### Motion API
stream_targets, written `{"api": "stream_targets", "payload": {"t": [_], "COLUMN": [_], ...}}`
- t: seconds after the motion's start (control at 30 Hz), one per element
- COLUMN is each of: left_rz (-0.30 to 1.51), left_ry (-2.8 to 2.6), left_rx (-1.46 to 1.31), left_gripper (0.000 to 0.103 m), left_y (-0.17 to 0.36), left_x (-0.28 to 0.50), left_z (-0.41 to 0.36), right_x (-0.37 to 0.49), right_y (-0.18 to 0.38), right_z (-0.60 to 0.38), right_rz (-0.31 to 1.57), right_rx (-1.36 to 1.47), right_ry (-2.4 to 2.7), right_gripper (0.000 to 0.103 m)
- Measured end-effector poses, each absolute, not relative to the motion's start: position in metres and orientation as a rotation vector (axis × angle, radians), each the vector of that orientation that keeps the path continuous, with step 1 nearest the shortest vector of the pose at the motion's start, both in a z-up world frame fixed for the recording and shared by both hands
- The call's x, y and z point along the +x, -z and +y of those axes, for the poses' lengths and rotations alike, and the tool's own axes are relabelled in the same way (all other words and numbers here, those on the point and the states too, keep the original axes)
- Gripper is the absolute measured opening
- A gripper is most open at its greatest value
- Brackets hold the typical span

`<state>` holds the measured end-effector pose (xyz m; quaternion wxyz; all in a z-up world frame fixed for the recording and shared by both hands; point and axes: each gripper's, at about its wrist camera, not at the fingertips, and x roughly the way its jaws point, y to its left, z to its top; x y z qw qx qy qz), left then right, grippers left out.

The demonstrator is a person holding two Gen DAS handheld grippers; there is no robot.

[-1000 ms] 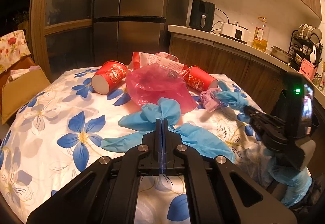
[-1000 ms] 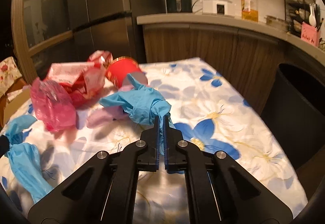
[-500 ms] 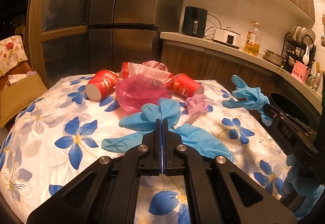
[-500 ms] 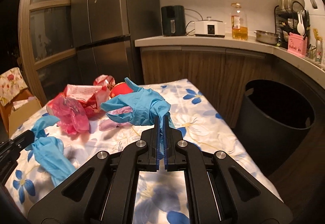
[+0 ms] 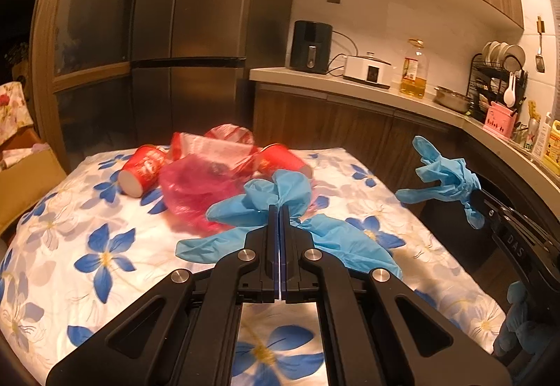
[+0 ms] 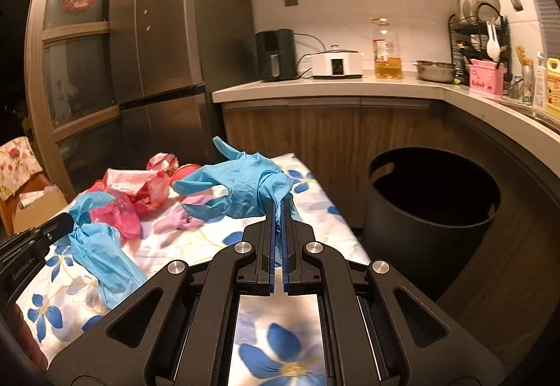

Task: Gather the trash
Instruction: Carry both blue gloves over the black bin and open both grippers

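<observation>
My left gripper (image 5: pixel 279 211) is shut on a blue glove (image 5: pixel 273 198) and holds it above the flowered table (image 5: pixel 87 246). It also shows in the right wrist view (image 6: pixel 94 242). My right gripper (image 6: pixel 279 207) is shut on another blue glove (image 6: pixel 241 186), lifted over the table's right edge; this glove also shows in the left wrist view (image 5: pixel 442 177). On the table lie a pink plastic bag (image 5: pixel 196 183), two red paper cups (image 5: pixel 140 169) (image 5: pixel 285 158), a red-white wrapper (image 5: pixel 210 144) and a crumpled pink piece (image 6: pixel 178 221). A black trash bin (image 6: pixel 434 207) stands right of the table.
A dark fridge (image 6: pixel 175 53) and wooden cabinets stand behind the table. The counter (image 6: pixel 332 85) holds an air fryer, cooker, oil bottle and dish rack. A cardboard box (image 5: pixel 24 179) sits left of the table.
Both grippers have risen and pulled back with their gloves. The right gripper has swung right, off the trash pile, and the bin has come into full view.
</observation>
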<state>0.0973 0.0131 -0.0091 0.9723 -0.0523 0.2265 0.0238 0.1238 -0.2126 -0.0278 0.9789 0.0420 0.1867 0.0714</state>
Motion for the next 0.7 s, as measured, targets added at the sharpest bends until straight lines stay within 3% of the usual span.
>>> {"api": "stream_targets", "payload": {"t": [0.7], "left_rz": [0.415], "left_ry": [0.159], "left_rx": [-0.033], "left_gripper": [0.000], "left_y": [-0.011], "left_x": [0.149], "left_z": [-0.100], "right_x": [0.127], "right_y": [0.019], "right_z": [-0.314], "right_rz": [0.330], "right_rx": [0.150], "right_ry": [0.077], "right_gripper": [0.003]}}
